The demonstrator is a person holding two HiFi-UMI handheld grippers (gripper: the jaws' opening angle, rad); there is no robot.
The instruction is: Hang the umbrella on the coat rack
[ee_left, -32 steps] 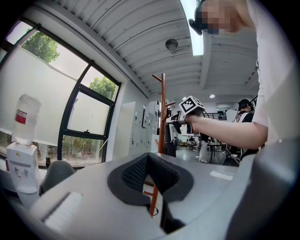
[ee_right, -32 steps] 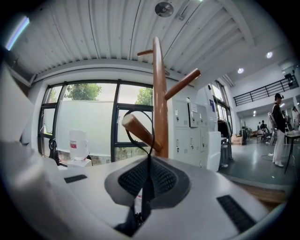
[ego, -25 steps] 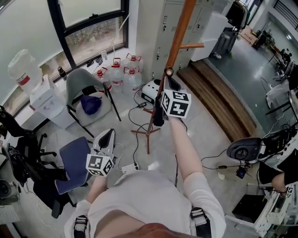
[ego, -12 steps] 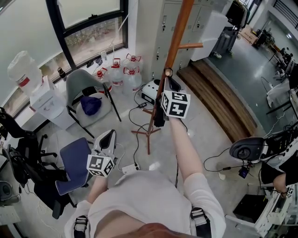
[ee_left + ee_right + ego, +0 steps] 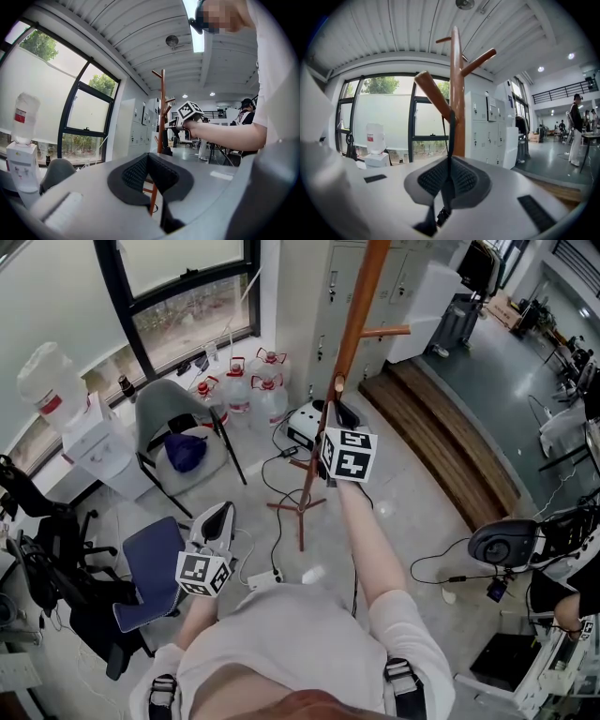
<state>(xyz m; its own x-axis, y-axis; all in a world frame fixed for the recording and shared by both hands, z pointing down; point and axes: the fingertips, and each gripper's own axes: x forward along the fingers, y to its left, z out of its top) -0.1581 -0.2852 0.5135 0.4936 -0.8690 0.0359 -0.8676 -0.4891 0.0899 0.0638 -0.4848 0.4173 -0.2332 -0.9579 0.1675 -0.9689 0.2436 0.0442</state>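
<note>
Right gripper view: my right claw (image 5: 447,177) is pinched shut on the black umbrella's thin strap (image 5: 451,136), seemingly looped over the tall brown wooden coat rack's slanted peg (image 5: 433,96), so only releasing remains; my left claw (image 5: 149,169) is shut, empty.

1. The right arm (image 5: 361,531) stretches forward, with the right gripper (image 5: 343,412) at a peg of the coat rack (image 5: 354,324). Its jaws are clamped on the thin umbrella strap (image 5: 451,136).
2. The left gripper (image 5: 219,512) is held low, well short of the coat rack, jaws together and empty.
</note>
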